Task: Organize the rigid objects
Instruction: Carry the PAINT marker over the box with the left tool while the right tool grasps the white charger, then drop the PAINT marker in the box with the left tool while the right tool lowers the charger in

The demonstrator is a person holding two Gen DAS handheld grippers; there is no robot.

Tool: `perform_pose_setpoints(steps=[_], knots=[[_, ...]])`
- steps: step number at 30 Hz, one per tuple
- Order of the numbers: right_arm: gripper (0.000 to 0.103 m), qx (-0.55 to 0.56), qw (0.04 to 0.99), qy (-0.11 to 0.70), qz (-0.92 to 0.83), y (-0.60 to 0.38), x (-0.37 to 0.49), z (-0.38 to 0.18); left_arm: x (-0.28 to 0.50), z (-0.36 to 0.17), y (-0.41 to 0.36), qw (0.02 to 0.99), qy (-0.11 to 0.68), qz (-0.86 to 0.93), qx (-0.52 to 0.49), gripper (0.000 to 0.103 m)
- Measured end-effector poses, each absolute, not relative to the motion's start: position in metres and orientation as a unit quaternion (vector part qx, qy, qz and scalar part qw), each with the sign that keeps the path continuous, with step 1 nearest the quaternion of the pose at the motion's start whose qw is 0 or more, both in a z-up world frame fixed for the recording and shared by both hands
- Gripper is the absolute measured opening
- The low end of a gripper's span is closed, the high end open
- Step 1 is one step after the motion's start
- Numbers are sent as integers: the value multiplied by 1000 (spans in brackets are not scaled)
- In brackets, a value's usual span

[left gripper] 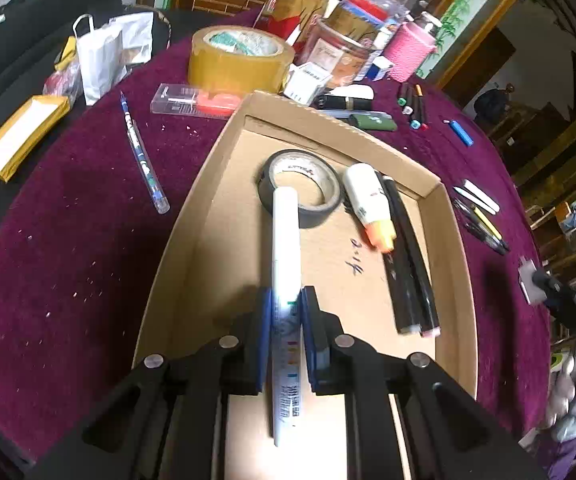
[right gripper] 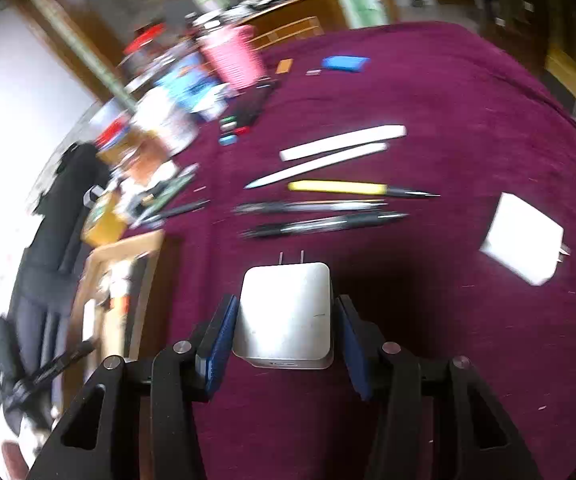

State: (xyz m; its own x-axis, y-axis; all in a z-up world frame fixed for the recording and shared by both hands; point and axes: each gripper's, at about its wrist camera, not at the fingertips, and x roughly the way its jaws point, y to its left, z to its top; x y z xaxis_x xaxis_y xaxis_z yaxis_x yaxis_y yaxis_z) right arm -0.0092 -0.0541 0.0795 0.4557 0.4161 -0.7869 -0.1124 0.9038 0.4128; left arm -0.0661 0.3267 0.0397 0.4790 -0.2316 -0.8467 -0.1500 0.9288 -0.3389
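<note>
Left gripper (left gripper: 285, 308) was clamped on a white marker (left gripper: 285, 248) over the cardboard tray (left gripper: 191, 240). Right gripper (right gripper: 283, 312) squeezed a white charger (right gripper: 285, 312) above the cloth. Tray already held tape roll (left gripper: 300, 188), glue bottle (left gripper: 368, 200), black pens (left gripper: 408, 264). Beyond, loose pens (right gripper: 328, 204) waited; roughly midway.

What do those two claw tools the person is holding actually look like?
Both look alike. The left gripper and right gripper have matte black angular frames with triangular cut-outs, round silver bolt heads at the joints, and two flat fingers faced with blue ribbed pads. No cables, markings or sleeves show.
</note>
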Motion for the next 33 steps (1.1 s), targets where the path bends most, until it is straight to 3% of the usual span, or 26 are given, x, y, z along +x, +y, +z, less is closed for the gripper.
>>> perform_pose_setpoints(steps=[5, 8, 13, 15, 25, 33], knots=[[53, 143, 814, 513, 230, 9, -13, 84, -56, 38, 333, 829, 523, -11, -199, 18], [53, 136, 789, 531, 277, 57, -12, 81, -53, 40, 334, 821, 527, -30, -217, 29], [53, 83, 762, 558, 318, 132, -16, 71, -77, 60, 334, 841, 485, -43, -236, 62], [53, 55, 757, 568, 317, 158, -15, 63, -98, 70, 342, 852, 452, -43, -260, 67], [53, -81, 792, 548, 256, 218, 1, 39, -169, 90, 381, 879, 375, -26, -294, 71], [58, -46, 792, 541, 280, 219, 8, 48, -179, 89, 384, 877, 368, -31, -308, 76]])
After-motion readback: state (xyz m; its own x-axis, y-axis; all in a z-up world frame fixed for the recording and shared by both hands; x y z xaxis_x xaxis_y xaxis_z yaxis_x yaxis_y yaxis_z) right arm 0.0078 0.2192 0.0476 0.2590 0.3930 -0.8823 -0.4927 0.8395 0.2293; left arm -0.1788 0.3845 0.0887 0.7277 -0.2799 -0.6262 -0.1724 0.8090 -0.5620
